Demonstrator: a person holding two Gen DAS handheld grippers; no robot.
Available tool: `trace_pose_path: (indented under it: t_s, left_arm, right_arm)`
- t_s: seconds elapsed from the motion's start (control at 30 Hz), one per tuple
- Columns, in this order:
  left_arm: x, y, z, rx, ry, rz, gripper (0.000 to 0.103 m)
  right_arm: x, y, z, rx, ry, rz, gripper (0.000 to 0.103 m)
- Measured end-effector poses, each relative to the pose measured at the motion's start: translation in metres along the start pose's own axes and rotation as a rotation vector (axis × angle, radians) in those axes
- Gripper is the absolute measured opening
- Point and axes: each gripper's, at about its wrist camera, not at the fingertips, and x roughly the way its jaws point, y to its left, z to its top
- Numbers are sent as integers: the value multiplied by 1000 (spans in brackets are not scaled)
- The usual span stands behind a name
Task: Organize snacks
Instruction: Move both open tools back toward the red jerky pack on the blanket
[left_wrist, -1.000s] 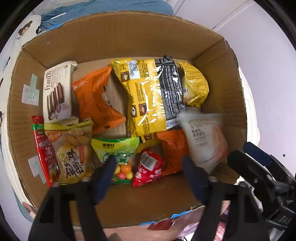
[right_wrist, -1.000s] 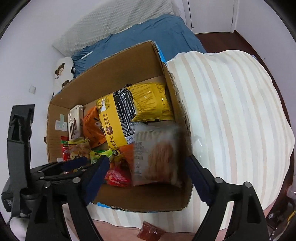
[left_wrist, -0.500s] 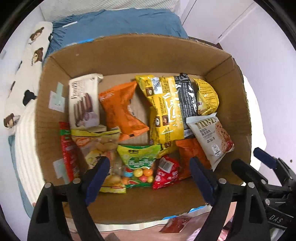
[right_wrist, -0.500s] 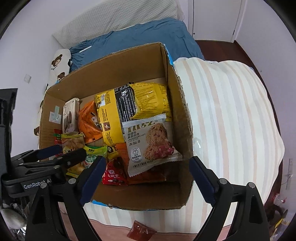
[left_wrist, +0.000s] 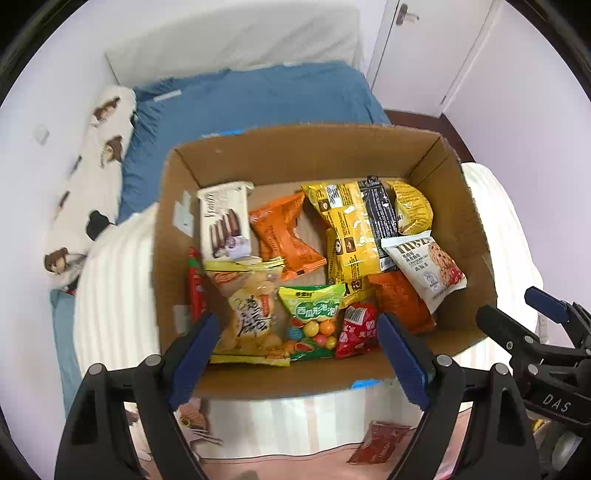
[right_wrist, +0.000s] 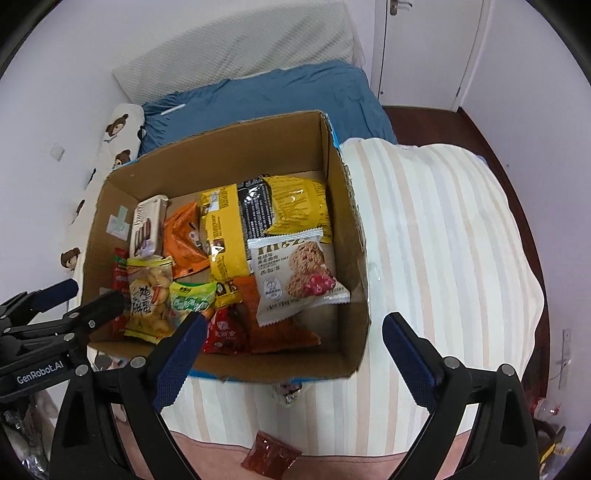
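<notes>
Brown cardboard fills the middle of both views: an open cardboard box (left_wrist: 303, 155) sits on a striped cream blanket (right_wrist: 436, 236), and the snacks lie in a loose layer on its floor. In the left wrist view a white oat cookie packet (left_wrist: 424, 269) rests at centre right, overlapping the big yellow bag (left_wrist: 354, 229) and an orange packet beneath it; toward the lower centre sit a green candy bag (left_wrist: 314, 317) and a small red packet (left_wrist: 356, 330), with a white wafer box (left_wrist: 225, 221) standing at the left wall. The left gripper (left_wrist: 295, 354) hangs over the near edge of the box with its jaws spread and nothing between them; the right gripper (right_wrist: 291, 354) is likewise wide apart and empty, low in its own frame, over the box's near right corner. The right one's jaws have just been opening further. One stray dark red sachet (right_wrist: 271, 456) lies outside the box, at the bottom centre of the right wrist view on a pink surface, so the sorting looks nearly but not fully done. The likely trouble is that flat sachet: it offers little edge to pinch, and the fingers may bunch the soft cloth under it instead, or slide it away. Both grippers hover close together, so reaching with one could knock the other. The cookie packet, perched on slick bags, could slip if the box is bumped.
</notes>
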Motion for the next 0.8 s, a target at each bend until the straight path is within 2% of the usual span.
trace_pose_path:
  t_s: [0.17, 0.43, 0.8]
  left_arm:
    - [-27, 1, -26, -7, -84, 44, 87]
    - [-80, 0, -68, -27, -237, 66, 87]
    - [-136, -3, -119, -40, -383, 99, 87]
  right_arm:
    - [-23, 5, -22, -15, -67, -10, 98]
    - [-74, 14, -54, -40, -196, -14, 98]
    - [-139, 20, -102, -41, -327, 23, 98]
